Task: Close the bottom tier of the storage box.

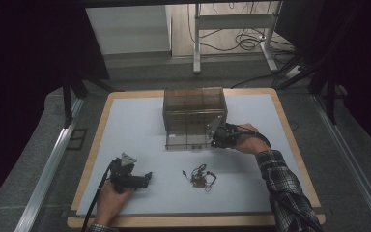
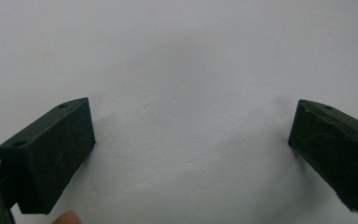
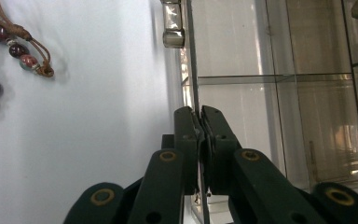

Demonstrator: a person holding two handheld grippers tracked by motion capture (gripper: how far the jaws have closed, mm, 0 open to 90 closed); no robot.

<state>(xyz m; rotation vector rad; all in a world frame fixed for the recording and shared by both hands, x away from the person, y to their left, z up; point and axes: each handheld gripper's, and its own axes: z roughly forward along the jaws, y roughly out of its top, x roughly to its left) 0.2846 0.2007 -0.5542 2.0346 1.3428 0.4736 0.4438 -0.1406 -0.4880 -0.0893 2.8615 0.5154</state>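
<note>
Pinching the thin clear door panel of a smoked transparent box, the right gripper is seen with its jaws drawn tight together, the panel's edge caught between the pads. In the high view this gripper is held at the box's front right corner, where the door is swung down toward the table. The box, divided into compartments, is placed at the far middle of the white mat. A small metal clasp is fixed on the panel's edge beyond the jaws. A beaded bracelet on a brown cord is laid on the mat nearer the person, well apart from the box. The left gripper is rested on the mat at the near left, its jaws spread wide with nothing between them, only bare mat lying beneath.
</note>
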